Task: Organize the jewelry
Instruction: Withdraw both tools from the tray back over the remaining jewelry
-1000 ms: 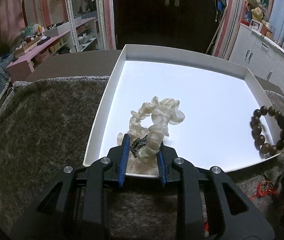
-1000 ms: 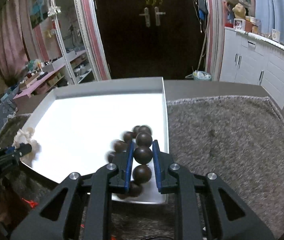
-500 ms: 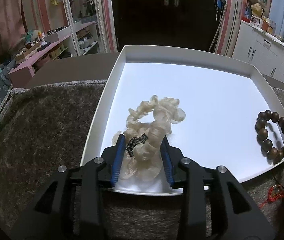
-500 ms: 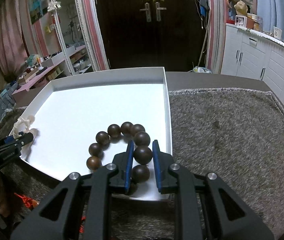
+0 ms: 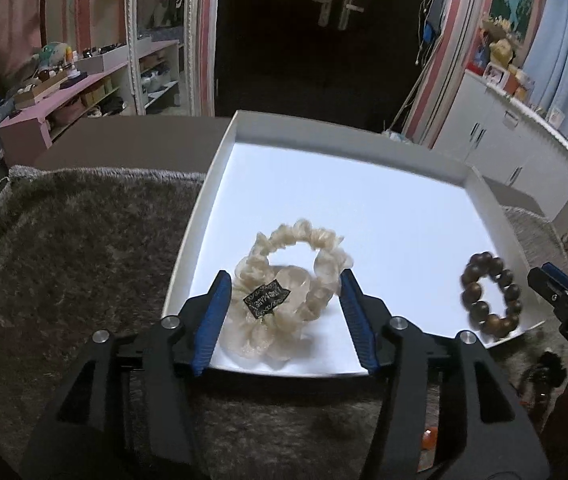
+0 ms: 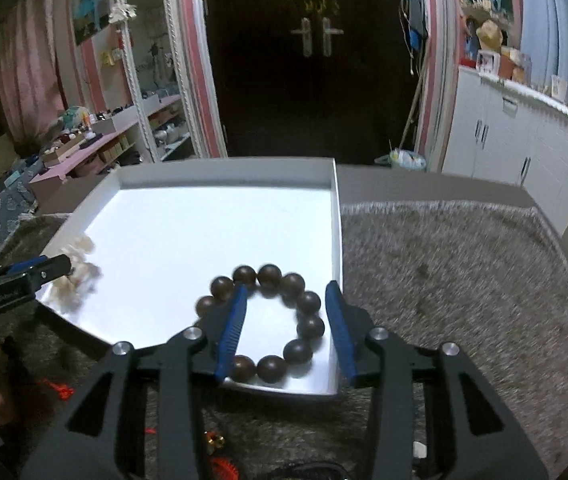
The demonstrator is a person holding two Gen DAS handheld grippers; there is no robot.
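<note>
A cream ruffled bracelet (image 5: 312, 240) with a black tag lies in the near left corner of the white tray (image 5: 219, 184). My left gripper (image 5: 285, 278) straddles it with its jaws opening; the blue pads stand off its sides. A dark wooden bead bracelet (image 6: 310, 326) lies flat in the tray's near right corner. My right gripper (image 6: 286, 292) is over it with its jaws opening, the pads clear of the beads. In each wrist view the other gripper shows at the edge: the right gripper (image 5: 544, 276) and the left gripper (image 6: 55, 266).
The tray sits on a shaggy grey-brown rug (image 6: 444, 280). A red tasselled cord (image 6: 59, 392) and a dark trinket (image 5: 544, 372) lie on the rug near the tray's front edge. White cabinets (image 6: 524, 152), pink shelves (image 5: 83, 80) and a dark door stand behind.
Both grippers' jaws have spread apart. The cream bracelet and the bead bracelet were pinched and raised; now each lies spread out on the tray floor.
</note>
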